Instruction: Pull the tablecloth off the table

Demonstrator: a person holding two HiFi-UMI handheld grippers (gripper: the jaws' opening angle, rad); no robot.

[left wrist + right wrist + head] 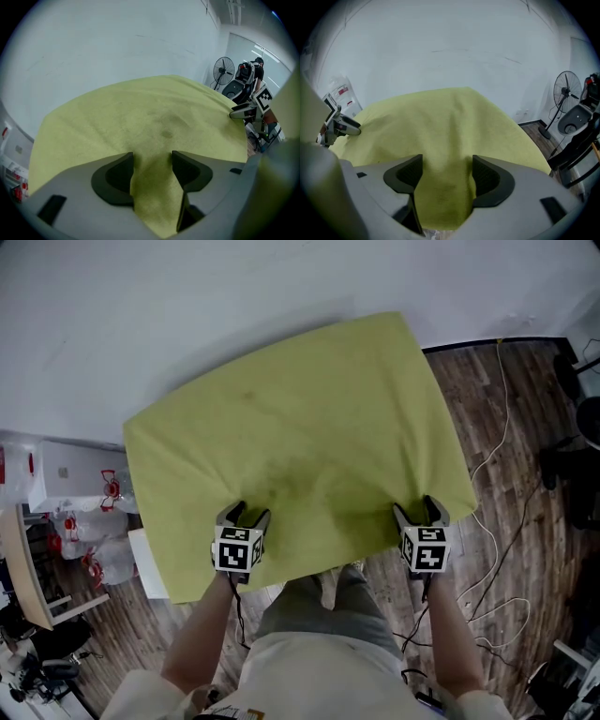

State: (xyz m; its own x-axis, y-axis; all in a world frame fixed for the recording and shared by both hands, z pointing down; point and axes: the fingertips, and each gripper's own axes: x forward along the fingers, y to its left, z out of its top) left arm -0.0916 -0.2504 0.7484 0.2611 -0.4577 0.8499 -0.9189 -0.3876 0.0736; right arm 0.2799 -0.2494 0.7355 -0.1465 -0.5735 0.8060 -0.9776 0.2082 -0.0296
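Yellow-green tablecloth, near edge inside left hand-held gripper, right hand-held gripper, both released, floor alongside.

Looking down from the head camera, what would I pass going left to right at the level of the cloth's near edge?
bags → left gripper → right gripper → cable

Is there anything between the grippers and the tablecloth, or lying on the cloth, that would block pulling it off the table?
Nothing visible does. Nothing rests on the tablecloth, and its near edge sits between the open jaws of the left gripper and of the right gripper.
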